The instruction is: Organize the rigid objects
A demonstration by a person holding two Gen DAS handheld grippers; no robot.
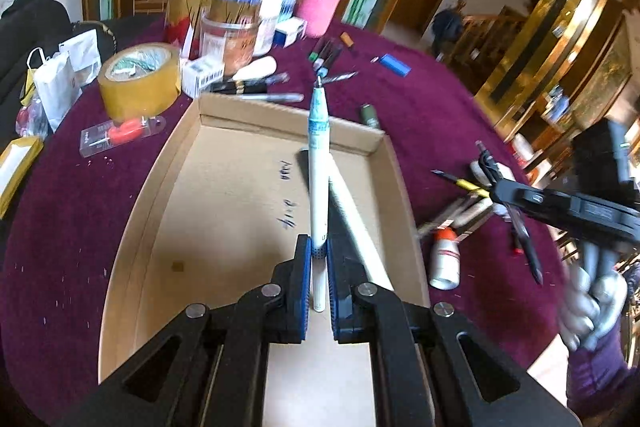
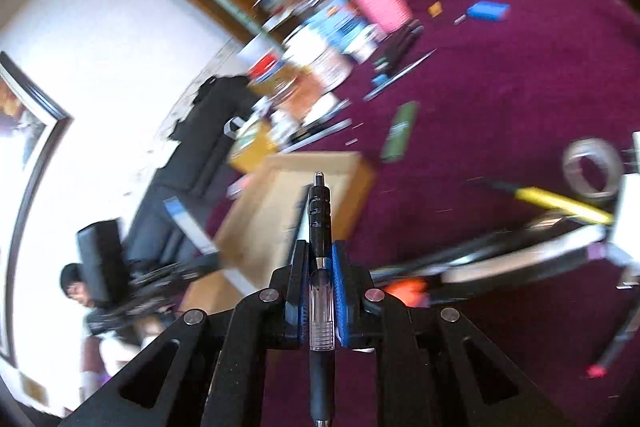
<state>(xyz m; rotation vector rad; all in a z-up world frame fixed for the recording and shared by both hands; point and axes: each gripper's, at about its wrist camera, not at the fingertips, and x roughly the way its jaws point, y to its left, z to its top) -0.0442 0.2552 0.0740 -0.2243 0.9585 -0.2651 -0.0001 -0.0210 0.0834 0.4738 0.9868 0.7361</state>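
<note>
Already I had a pen in each hand. My left tongs [image 1: 319, 259] were clenched on a white pen [image 1: 319, 187], its tip pointing away from me, held above the open cardboard box [image 1: 168, 179] on the purple worktop [image 1: 420, 115]. One pale stick-like thing lay slanting in the box beside the tongs, apparently another pen, though I could not tell for sure; the rest of the box floor was bare apart from some handwriting.

My right tongs [image 2: 320, 267] were clamped on a black pen with a clear barrel [image 2: 320, 227], off to the side of the box and aimed toward it, over the cloth rather than over the cardboard.

By my reckoning the sorting was barely begun. Much was left on the worktop: a cluster of pens [image 1: 326, 55] near the far jars, a blue lighter-like piece [image 1: 394, 63], a green cylinder [image 1: 370, 115], a roll of brown tape [image 1: 138, 79], a small white bottle [image 1: 445, 261] and more pens by my right hand. Both carried pens had yet to go into the box.
</note>
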